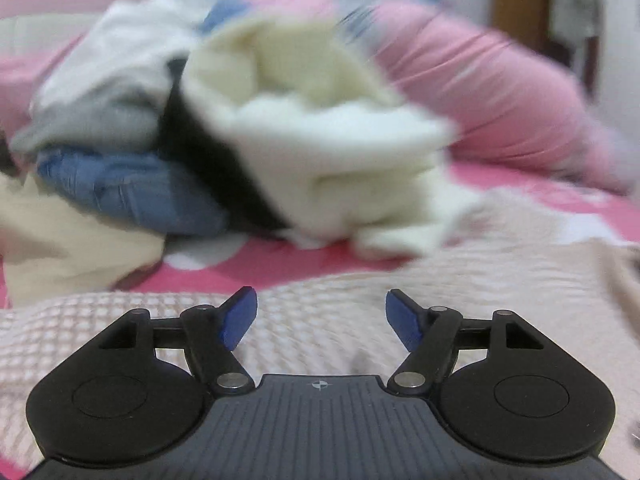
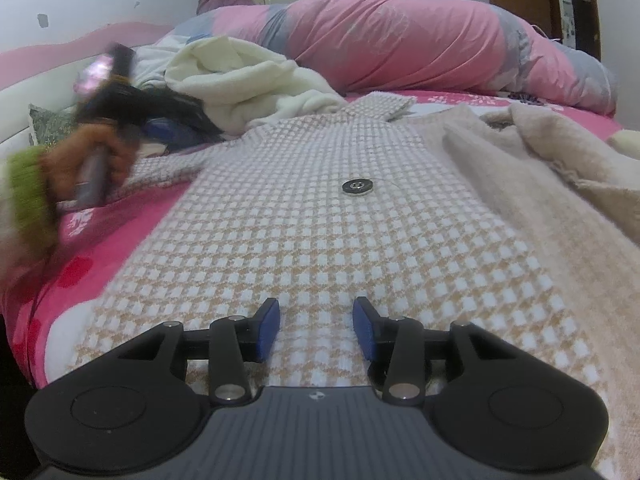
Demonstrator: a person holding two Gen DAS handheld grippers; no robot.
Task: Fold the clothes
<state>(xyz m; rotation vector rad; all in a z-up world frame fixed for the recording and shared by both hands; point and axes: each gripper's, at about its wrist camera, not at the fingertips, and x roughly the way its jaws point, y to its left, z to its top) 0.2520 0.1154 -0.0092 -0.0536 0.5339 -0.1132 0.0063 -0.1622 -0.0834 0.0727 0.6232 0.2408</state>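
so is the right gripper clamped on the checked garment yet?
No, the right gripper is open above the checked garment, with cloth showing in the gap between its blue pads.

Soft indoor light, left view motion-blurred

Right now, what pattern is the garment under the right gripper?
Tan-and-white check, clearest in the right wrist view.

Both wrist views skim low over the checked garment, probably bedward.
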